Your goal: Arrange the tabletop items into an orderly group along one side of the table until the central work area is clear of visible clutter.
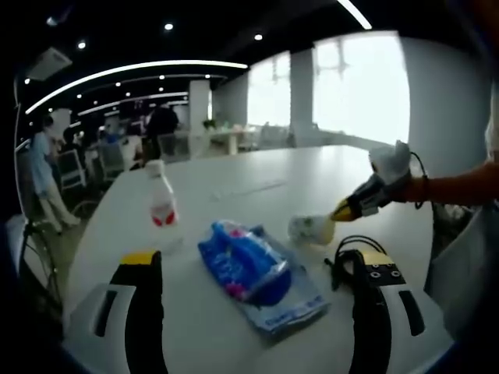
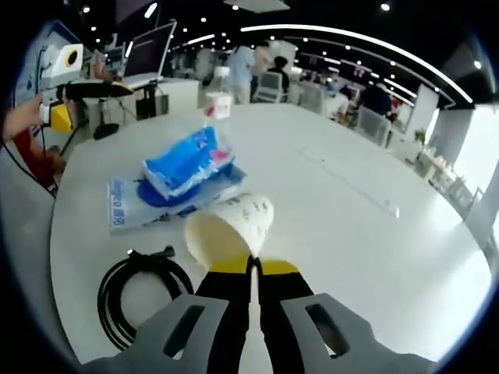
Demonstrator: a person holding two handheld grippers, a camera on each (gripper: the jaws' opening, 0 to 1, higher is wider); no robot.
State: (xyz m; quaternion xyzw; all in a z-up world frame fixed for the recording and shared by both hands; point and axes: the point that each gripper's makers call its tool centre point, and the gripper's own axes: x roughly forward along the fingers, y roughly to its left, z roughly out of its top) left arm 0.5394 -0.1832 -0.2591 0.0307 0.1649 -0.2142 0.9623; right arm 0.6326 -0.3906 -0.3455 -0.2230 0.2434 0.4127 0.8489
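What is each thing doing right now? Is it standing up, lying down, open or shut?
Water bottle: standing upright, cap on.
Blue packet: lying flat on the table.
Paper cup: tipped on its side, rim pinched by the right gripper.
Black cable: coiled, lying flat.
Left gripper: open, holding nothing.

The surface (image 2: 343,234) is plain white. The paper cup (image 2: 231,227) is cream inside, its white outside speckled with small dark marks. The packet (image 2: 187,160) is bright blue with a pink patch and white lettering, lying on a paler blue plastic bag (image 2: 129,202) printed with darker blue characters. The bottle (image 1: 161,204) is clear with a white cap and a red-and-white label. The coiled cable (image 2: 129,292) is black. The right gripper (image 2: 253,269) has black jaws tipped yellow on a grey body; the left gripper (image 1: 257,261) likewise shows black jaws with yellow tips.
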